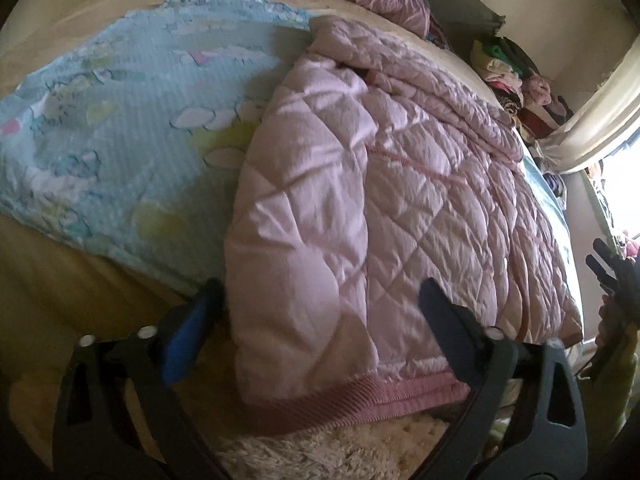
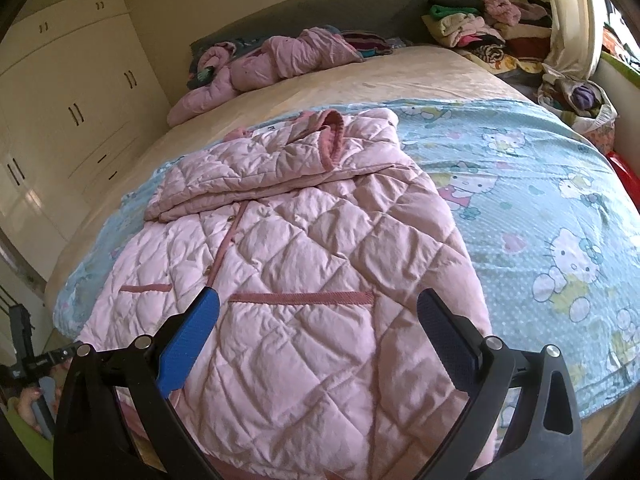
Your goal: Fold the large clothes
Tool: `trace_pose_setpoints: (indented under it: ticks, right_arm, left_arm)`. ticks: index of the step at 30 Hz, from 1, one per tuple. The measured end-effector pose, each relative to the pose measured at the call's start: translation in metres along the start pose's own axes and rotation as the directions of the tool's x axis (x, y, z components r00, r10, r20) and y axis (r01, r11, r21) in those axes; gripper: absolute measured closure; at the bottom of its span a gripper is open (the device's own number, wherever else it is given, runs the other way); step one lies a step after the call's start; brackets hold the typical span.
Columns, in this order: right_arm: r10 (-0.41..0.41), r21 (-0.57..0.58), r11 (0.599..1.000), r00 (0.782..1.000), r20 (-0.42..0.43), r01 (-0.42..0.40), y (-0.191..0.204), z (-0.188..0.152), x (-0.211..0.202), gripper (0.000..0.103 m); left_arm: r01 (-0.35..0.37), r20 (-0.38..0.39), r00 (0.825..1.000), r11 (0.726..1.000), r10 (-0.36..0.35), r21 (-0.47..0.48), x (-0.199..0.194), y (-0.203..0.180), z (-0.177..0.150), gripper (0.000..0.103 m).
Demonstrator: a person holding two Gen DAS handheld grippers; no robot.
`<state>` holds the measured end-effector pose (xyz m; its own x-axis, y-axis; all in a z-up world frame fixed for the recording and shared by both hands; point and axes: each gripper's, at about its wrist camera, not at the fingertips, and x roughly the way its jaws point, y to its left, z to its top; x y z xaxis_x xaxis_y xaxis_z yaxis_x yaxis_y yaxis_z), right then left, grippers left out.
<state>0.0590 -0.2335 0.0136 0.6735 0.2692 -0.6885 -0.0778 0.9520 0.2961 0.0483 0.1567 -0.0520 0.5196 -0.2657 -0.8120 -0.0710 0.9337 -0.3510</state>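
step: we straddle jacket (image 2: 304, 248) hem for lengthwise fold | left gripper (image 1: 320, 304) jaws wide, empty | right gripper (image 2: 318, 312) jaws wide, empty

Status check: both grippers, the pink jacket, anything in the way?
Left gripper open at jacket hem. Right gripper open above it. Jacket flat on blanket, sleeve folded in. Nothing in the way.

One pale pink quilted jacket (image 2: 304, 248), one light blue cartoon-print blanket (image 2: 532, 200), one crumpled pink padded garment (image 2: 276, 60), two blue-padded black grippers (image 2: 318, 312) (image 1: 320, 300).
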Motion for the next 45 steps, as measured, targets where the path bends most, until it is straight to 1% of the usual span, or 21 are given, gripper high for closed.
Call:
trace_pose_setpoints:
  ticks: [2, 3, 4, 6, 7, 10, 13, 16, 20, 24, 27, 30, 32, 34, 35, 36, 38, 40, 41, 43, 45]
  right_arm:
    - [-0.009, 0.005, 1.0, 1.0, 0.001, 0.009, -0.006, -0.003, -0.004, 0.004]
    - [-0.015, 0.009, 1.0, 1.0, 0.001, 0.015, -0.009, -0.004, -0.006, 0.004]
    - [-0.02, 0.013, 1.0, 1.0, 0.0, 0.02, -0.013, -0.005, -0.008, 0.004]
    - [-0.031, 0.022, 0.999, 1.0, -0.001, 0.031, -0.02, -0.007, -0.012, 0.004]
    - [-0.036, 0.028, 0.999, 0.999, -0.004, 0.036, -0.024, -0.009, -0.013, 0.004]
    - [-0.049, 0.046, 0.998, 0.999, -0.012, 0.049, -0.036, -0.013, -0.018, 0.004]
    - [-0.064, 0.06, 0.996, 0.998, -0.029, 0.066, -0.049, -0.019, -0.023, 0.004]
    - [-0.08, 0.067, 0.994, 0.995, -0.057, 0.084, -0.062, -0.025, -0.028, 0.004]
    - [-0.08, 0.093, 0.992, 0.992, -0.095, 0.089, -0.081, -0.035, -0.033, 0.004]
    - [-0.03, 0.135, 0.989, 0.986, -0.166, 0.053, -0.095, -0.051, -0.029, 0.004]
    - [0.016, 0.138, 0.99, 0.974, -0.226, 0.016, -0.093, -0.067, -0.02, 0.004]
    - [0.054, 0.142, 0.99, 0.963, -0.264, -0.017, -0.089, -0.079, -0.015, 0.005]
    - [0.075, 0.157, 0.987, 0.956, -0.284, -0.03, -0.089, -0.087, -0.011, 0.016]
    - [0.078, 0.175, 0.984, 0.951, -0.298, -0.026, -0.089, -0.091, -0.007, 0.035]
    - [0.074, 0.184, 0.983, 0.951, -0.301, -0.018, -0.091, -0.093, -0.006, 0.039]
    - [0.09, 0.199, 0.98, 0.95, -0.299, -0.03, -0.092, -0.094, -0.005, 0.047]
    - [0.105, 0.201, 0.979, 0.951, -0.291, -0.046, -0.09, -0.095, -0.007, 0.056]
    - [0.111, 0.175, 0.982, 0.956, -0.272, -0.064, -0.085, -0.094, -0.012, 0.072]
    - [0.122, 0.173, 0.982, 0.959, -0.254, -0.078, -0.085, -0.092, -0.017, 0.075]
    - [0.154, 0.168, 0.978, 0.972, -0.178, -0.124, -0.08, -0.086, -0.029, 0.082]
    - [0.178, 0.157, 0.975, 0.978, -0.108, -0.16, -0.076, -0.078, -0.04, 0.083]
  left_arm:
    - [-0.028, -0.001, 1.0, 1.0, 0.028, 0.013, 0.003, -0.003, -0.003, 0.027]
    - [-0.042, -0.001, 0.999, 0.999, 0.043, 0.018, 0.005, -0.004, -0.003, 0.037]
    - [-0.053, 0.0, 0.999, 0.998, 0.053, 0.018, 0.005, -0.004, -0.003, 0.053]
    - [-0.071, 0.005, 0.997, 0.997, 0.071, 0.015, 0.005, -0.002, -0.003, 0.067]
    - [-0.071, 0.006, 0.997, 0.997, 0.071, 0.013, 0.006, 0.0, -0.003, 0.072]
    - [-0.073, 0.031, 0.997, 0.997, 0.073, 0.019, 0.001, -0.002, -0.003, 0.08]
    - [-0.054, 0.075, 0.996, 0.998, 0.052, 0.017, -0.01, -0.005, 0.0, 0.085]
    - [-0.037, 0.12, 0.992, 0.999, 0.033, 0.027, -0.024, -0.011, 0.007, 0.087]
    - [-0.035, 0.155, 0.988, 0.999, 0.028, 0.042, -0.033, -0.018, 0.013, 0.087]
    - [-0.041, 0.163, 0.986, 0.998, 0.033, 0.05, -0.036, -0.023, 0.014, 0.087]
    - [-0.041, 0.162, 0.986, 0.998, 0.034, 0.046, -0.037, -0.023, 0.014, 0.087]
    - [-0.042, 0.162, 0.986, 0.998, 0.034, 0.045, -0.037, -0.022, 0.013, 0.087]
    - [-0.043, 0.16, 0.986, 0.998, 0.035, 0.042, -0.037, -0.021, 0.013, 0.087]
    - [-0.046, 0.159, 0.987, 0.998, 0.038, 0.044, -0.037, -0.022, 0.013, 0.086]
    - [-0.047, 0.158, 0.987, 0.998, 0.039, 0.046, -0.037, -0.021, 0.013, 0.086]
    - [-0.047, 0.157, 0.987, 0.998, 0.04, 0.046, -0.037, -0.02, 0.012, 0.086]
    - [-0.049, 0.153, 0.987, 0.998, 0.042, 0.044, -0.037, -0.018, 0.012, 0.085]
    - [-0.053, 0.145, 0.988, 0.998, 0.047, 0.039, -0.035, -0.016, 0.01, 0.083]
    - [-0.054, 0.141, 0.989, 0.998, 0.048, 0.037, -0.034, -0.015, 0.01, 0.082]
    - [-0.058, 0.132, 0.99, 0.998, 0.054, 0.03, -0.031, -0.013, 0.008, 0.08]
    - [-0.068, 0.117, 0.991, 0.997, 0.065, 0.028, -0.027, -0.011, 0.006, 0.08]
